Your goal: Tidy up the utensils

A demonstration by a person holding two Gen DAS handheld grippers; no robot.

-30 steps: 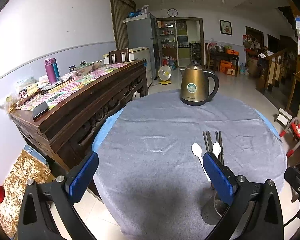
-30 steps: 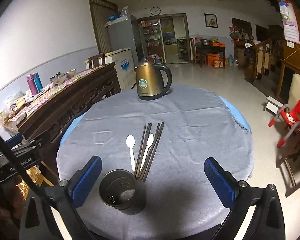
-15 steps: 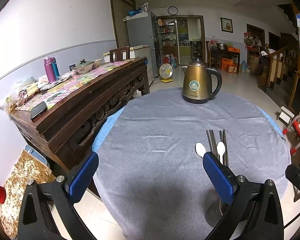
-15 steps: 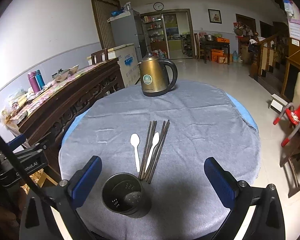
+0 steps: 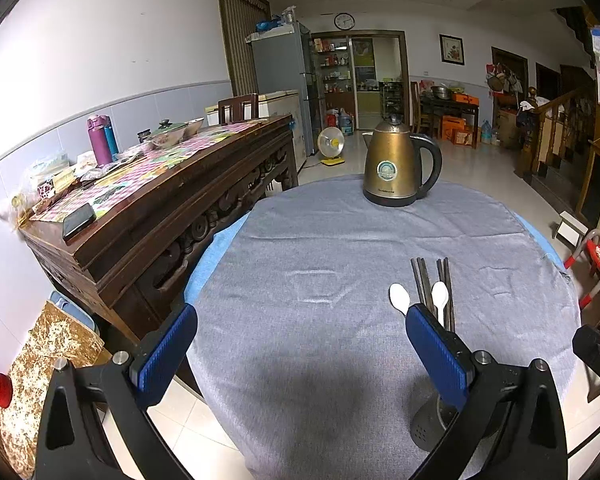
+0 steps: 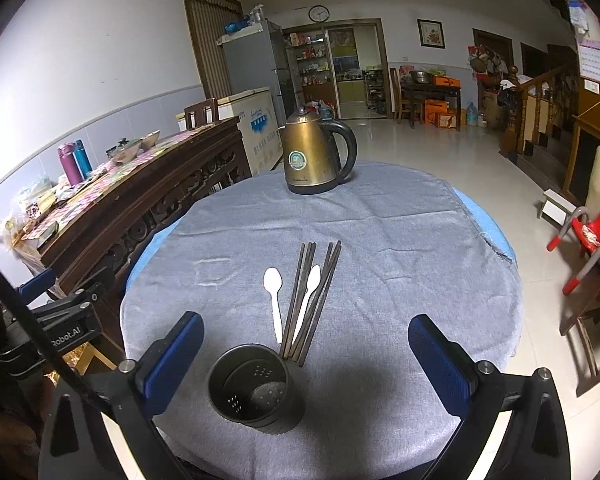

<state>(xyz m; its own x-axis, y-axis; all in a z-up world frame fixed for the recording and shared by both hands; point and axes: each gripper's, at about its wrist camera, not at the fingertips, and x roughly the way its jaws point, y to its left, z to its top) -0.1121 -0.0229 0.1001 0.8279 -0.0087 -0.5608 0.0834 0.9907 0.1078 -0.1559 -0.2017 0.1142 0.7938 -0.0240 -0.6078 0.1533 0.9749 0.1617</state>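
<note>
A dark perforated utensil cup point(image 6: 255, 390) stands empty near the front edge of the round grey-clothed table point(image 6: 400, 248). Behind it lie two white plastic spoons point(image 6: 273, 292) point(image 6: 309, 296) and several dark chopsticks point(image 6: 322, 292), side by side. My right gripper point(image 6: 306, 356) is open and empty, hovering above the cup. My left gripper point(image 5: 300, 344) is open and empty over the table's front left; its right finger hides part of the spoons point(image 5: 399, 298), chopsticks point(image 5: 422, 280) and cup point(image 5: 432, 424).
A bronze electric kettle point(image 6: 314, 156) stands at the table's far side. A carved wooden sideboard point(image 5: 148, 216) with bottles, bowls and a phone runs along the left wall. Red child chair point(image 6: 588, 236) and wooden furniture stand to the right.
Both grippers have shifted slightly; the right one drew a little closer to the cup and utensils. Nothing on the table has moved.
</note>
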